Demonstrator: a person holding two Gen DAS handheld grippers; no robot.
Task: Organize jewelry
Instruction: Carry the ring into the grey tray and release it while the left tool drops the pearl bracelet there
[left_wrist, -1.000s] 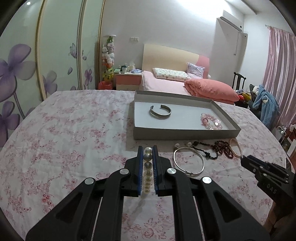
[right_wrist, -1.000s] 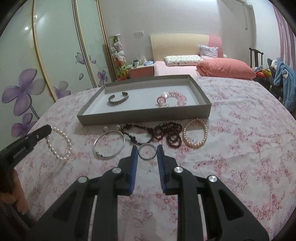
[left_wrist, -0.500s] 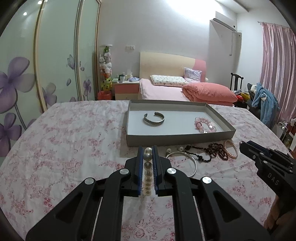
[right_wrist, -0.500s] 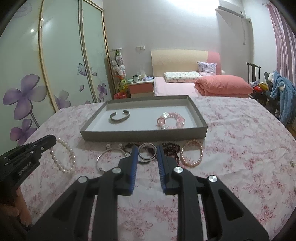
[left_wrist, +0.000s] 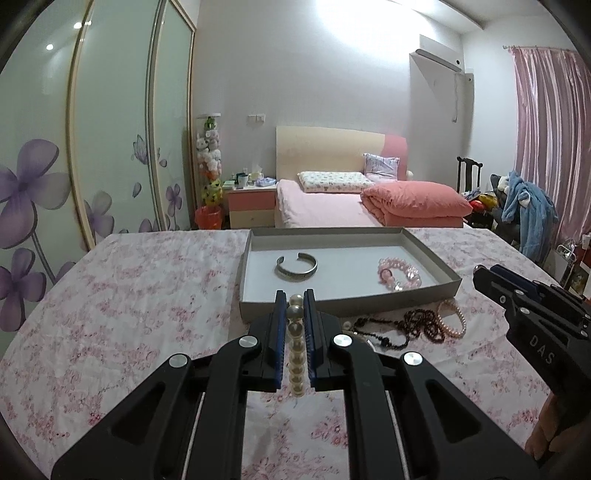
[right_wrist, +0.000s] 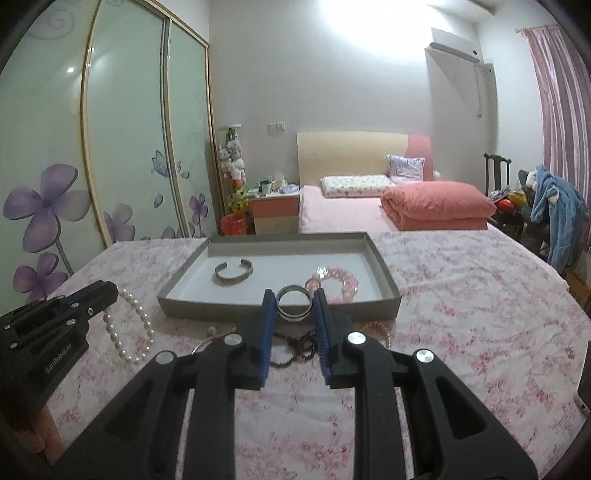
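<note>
Tray (left_wrist: 430, 252) w/ 2 bracelets; 2 hand-held grippers each clamp 1 piece

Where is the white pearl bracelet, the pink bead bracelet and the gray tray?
white pearl bracelet (left_wrist: 295, 347): left wrist view, on pearls pinched between the fingers.
pink bead bracelet (left_wrist: 399, 274): left wrist view, on its beads inside the tray.
gray tray (left_wrist: 347, 306): left wrist view, on its near wall.

We see bare floor in the grey tray (left_wrist: 432, 254) between the silver cuff (left_wrist: 296, 266) and pink bead bracelet (left_wrist: 399, 275). Its near wall blocks a low approach; dark beads (left_wrist: 413, 325) crowd the cloth just before it.
</note>
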